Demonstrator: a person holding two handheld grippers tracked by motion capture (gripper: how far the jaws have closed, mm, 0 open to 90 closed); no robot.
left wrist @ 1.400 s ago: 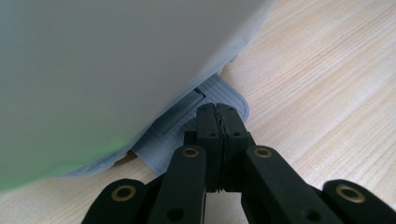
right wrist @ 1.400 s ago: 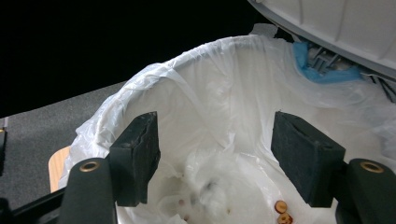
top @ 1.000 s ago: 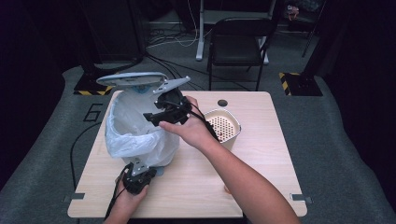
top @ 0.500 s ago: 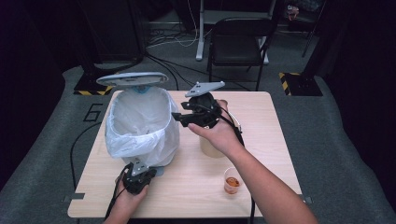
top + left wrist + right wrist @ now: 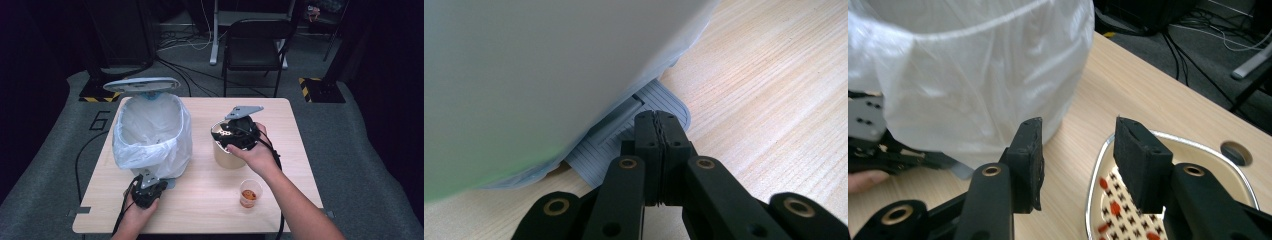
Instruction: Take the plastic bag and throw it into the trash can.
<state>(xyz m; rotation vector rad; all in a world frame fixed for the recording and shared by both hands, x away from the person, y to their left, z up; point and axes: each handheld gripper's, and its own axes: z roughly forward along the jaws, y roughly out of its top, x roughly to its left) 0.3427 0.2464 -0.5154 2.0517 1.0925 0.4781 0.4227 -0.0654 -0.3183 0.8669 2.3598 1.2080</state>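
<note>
Black jaws of the left hand-held gripper (image 5: pixel 659 131) are pressed fully together, their tips resting on the grey ribbed pedal (image 5: pixel 624 142) at the foot of the bin (image 5: pixel 152 132). That bin stands on the left half of the wooden worktop (image 5: pixel 200 195), lined with a thin white plastic bag (image 5: pixel 978 80), its grey lid (image 5: pixel 141 84) raised behind it.

Near the middle of the worktop the right hand-held gripper (image 5: pixel 1078 160) hangs over the rim of a cream strainer pot (image 5: pixel 227 155). Its jaws have just been closing; they stand partly apart with nothing between them, one over the worktop just outside the pot, the other over the inside. Within the pot, a perforated insert (image 5: pixel 1123 210) carries a few small red bits.

A small clear cup (image 5: pixel 250 192) with orange-red contents stands on the worktop nearer the person, just beside the right forearm and apart from the pot.
</note>
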